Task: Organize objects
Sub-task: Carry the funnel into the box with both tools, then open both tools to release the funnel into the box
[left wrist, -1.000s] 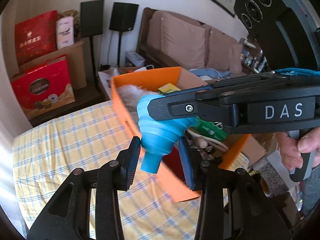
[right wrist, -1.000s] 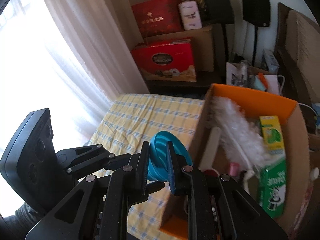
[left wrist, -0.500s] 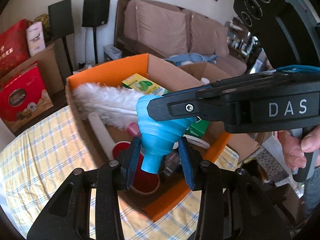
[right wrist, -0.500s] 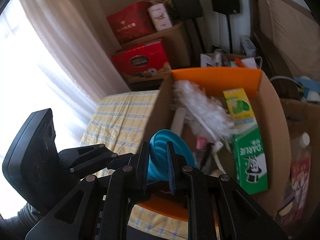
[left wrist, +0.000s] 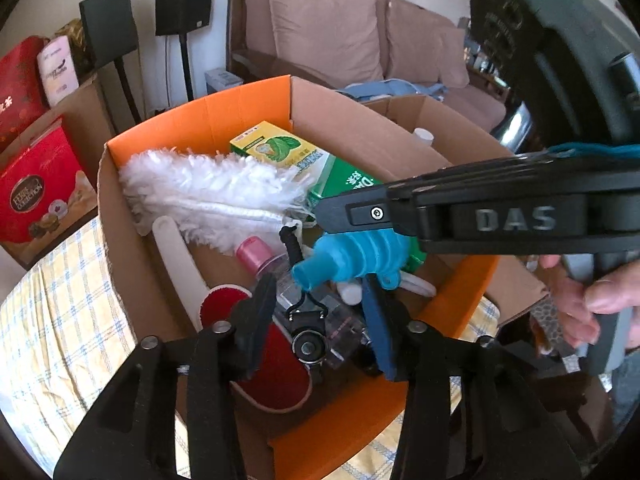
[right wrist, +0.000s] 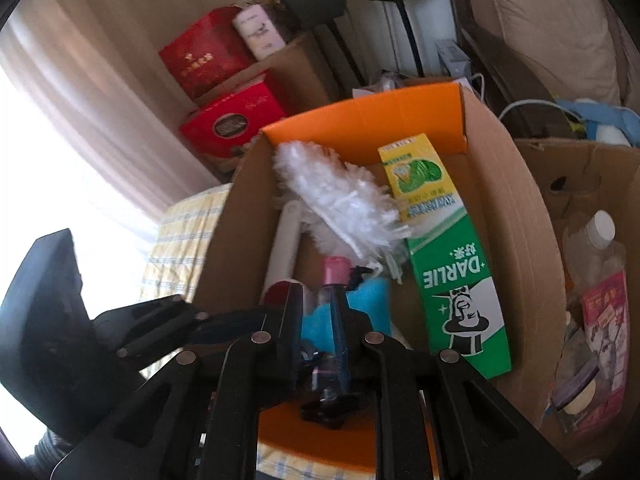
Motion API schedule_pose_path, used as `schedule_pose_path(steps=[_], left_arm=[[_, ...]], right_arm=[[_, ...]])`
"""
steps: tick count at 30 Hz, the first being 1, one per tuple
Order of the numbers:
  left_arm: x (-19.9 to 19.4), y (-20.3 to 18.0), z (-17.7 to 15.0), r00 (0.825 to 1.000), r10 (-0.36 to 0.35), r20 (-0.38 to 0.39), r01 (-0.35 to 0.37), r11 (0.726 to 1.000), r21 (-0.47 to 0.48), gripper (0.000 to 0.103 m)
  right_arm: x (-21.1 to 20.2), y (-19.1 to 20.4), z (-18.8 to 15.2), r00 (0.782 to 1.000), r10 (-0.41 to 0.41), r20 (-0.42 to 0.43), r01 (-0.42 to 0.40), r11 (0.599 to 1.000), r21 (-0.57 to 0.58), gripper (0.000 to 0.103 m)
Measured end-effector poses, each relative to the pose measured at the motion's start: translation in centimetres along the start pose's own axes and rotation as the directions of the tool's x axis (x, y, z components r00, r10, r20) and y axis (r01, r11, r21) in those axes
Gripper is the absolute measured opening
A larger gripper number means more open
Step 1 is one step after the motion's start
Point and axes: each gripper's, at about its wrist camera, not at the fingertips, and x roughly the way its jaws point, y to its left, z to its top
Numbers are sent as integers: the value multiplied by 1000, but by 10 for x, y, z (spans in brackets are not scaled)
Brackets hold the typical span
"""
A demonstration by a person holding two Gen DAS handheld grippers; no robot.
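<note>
A blue collapsible funnel (left wrist: 356,254) hangs over the open orange-rimmed cardboard box (left wrist: 240,108), spout pointing left. My right gripper (left wrist: 360,220) comes in from the right and is shut on its wide end. In the right wrist view the funnel (right wrist: 372,304) shows blue between and beside the right gripper's (right wrist: 318,312) fingers. My left gripper (left wrist: 316,300) is just below the spout, its jaws opening, and neither pad presses on the funnel. In the box lie a white duster (left wrist: 208,196), a green and yellow toothpaste carton (right wrist: 452,280) and a pink-capped bottle (left wrist: 256,252).
A red round thing (left wrist: 280,360) and a clear case lie at the box's near end. The box (right wrist: 360,116) stands on a yellow checked cloth (left wrist: 52,320). A second cardboard box (right wrist: 580,184) with a bottle is at the right. Red gift boxes (left wrist: 36,196), speakers and a sofa stand behind.
Both grippers carried the funnel from over the cloth to over the box and lower. The funnel tipped, spout swinging left. The left jaws widened and came off the funnel.
</note>
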Motion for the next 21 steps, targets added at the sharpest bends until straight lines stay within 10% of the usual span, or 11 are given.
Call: schedule_pose_path(steps=[12, 21], left_arm=[[-41, 15, -10, 997, 46, 63, -43, 998, -42, 68], [-70, 28, -22, 986, 144, 89, -132, 982, -132, 92]], right_arm=[[-13, -10, -8, 997, -37, 62, 35, 999, 32, 17], [-38, 16, -20, 982, -100, 161, 101, 995, -2, 60]])
